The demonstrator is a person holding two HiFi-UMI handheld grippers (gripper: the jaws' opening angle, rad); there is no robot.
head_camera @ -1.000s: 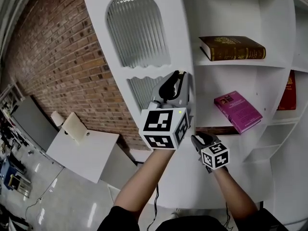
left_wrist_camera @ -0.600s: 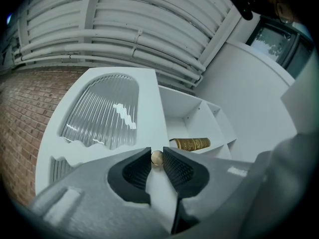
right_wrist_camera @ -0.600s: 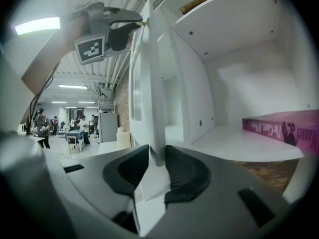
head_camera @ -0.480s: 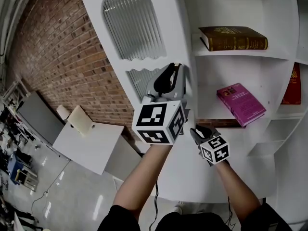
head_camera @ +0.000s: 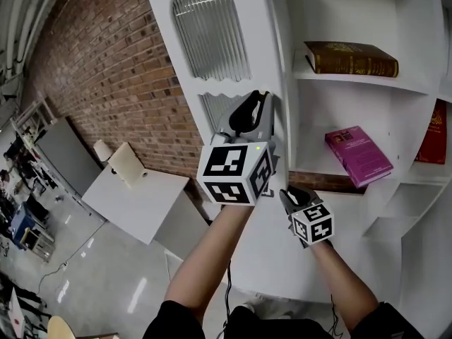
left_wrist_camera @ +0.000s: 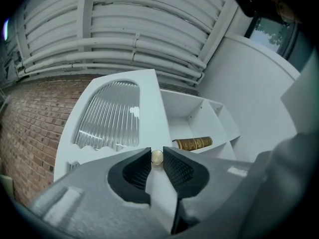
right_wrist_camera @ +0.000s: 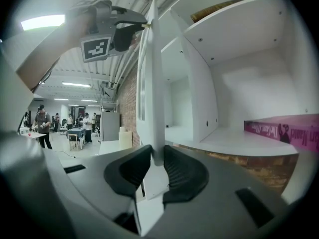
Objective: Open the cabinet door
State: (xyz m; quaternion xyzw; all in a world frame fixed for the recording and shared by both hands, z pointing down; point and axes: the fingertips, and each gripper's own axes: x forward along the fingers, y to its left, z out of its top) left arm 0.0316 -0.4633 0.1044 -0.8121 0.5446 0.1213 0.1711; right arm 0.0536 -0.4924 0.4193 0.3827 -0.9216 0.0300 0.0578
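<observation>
**Door swung clear, both of your grippers on its free edge**

The tall white cabinet door with an arched ribbed-glass panel (head_camera: 222, 87) stands open, swung out from the white shelved cabinet (head_camera: 367, 83), whose inside shows past the door's free edge.

Your left gripper (head_camera: 254, 108) is at that free edge, level with the top of the door's lower wavy glass panel (head_camera: 215, 111). In the left gripper view its two dark ribbed fingers are clamped on the small round brass knob (left_wrist_camera: 156, 157), one pad against each side of it. Above the knob in that view you see the arched glass (left_wrist_camera: 112, 116) of the door's upper half.

Your right gripper (head_camera: 291, 195) is lower on the same edge, below your left one. Its jaws have just been closing. The right gripper view shows the door's thin white edge (right_wrist_camera: 155, 83) standing upright between the pads, with both pads against it. Your left gripper (right_wrist_camera: 130, 33) shows in that view too, high up on the door's edge.

Past the door's free edge, three books lie on the open shelves: a brown hardback with gold lettering (head_camera: 351, 58) on the highest, a magenta paperback (head_camera: 357, 155) on the shelf below it, and a red book (head_camera: 439, 133) farthest from the door. On the door's other side runs a red brick wall (head_camera: 106, 83).
</observation>
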